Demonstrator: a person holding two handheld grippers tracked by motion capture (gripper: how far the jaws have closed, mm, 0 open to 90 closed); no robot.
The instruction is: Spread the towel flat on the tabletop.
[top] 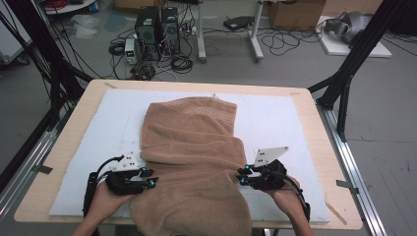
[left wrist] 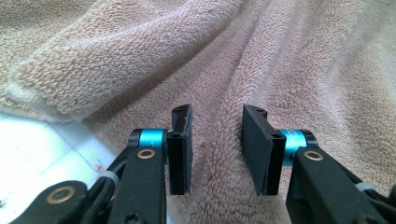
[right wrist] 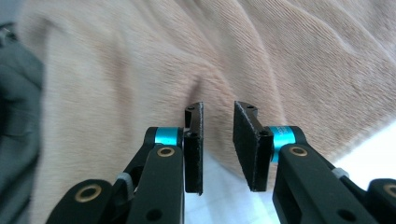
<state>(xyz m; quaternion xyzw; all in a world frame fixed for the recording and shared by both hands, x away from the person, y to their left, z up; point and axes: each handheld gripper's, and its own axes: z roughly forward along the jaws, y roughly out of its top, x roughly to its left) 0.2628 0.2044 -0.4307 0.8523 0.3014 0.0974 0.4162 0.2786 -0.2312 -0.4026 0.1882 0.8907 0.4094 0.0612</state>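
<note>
— Where was the towel (top: 192,162)?

— It lay rumpled down the middle of the table (top: 314,123), on the white mat (top: 275,118), its near end hanging over the near edge.

— And your tongs?

— My left tongs (top: 153,178) sat at the towel's left side, my right tongs (top: 241,175) at its right, near that edge. Both pairs stood apart, nothing clamped between them.

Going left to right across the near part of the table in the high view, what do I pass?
Left gripper, jaws open beside the towel's left edge → tan towel → right gripper, jaws open at its right edge → white mat.
</note>
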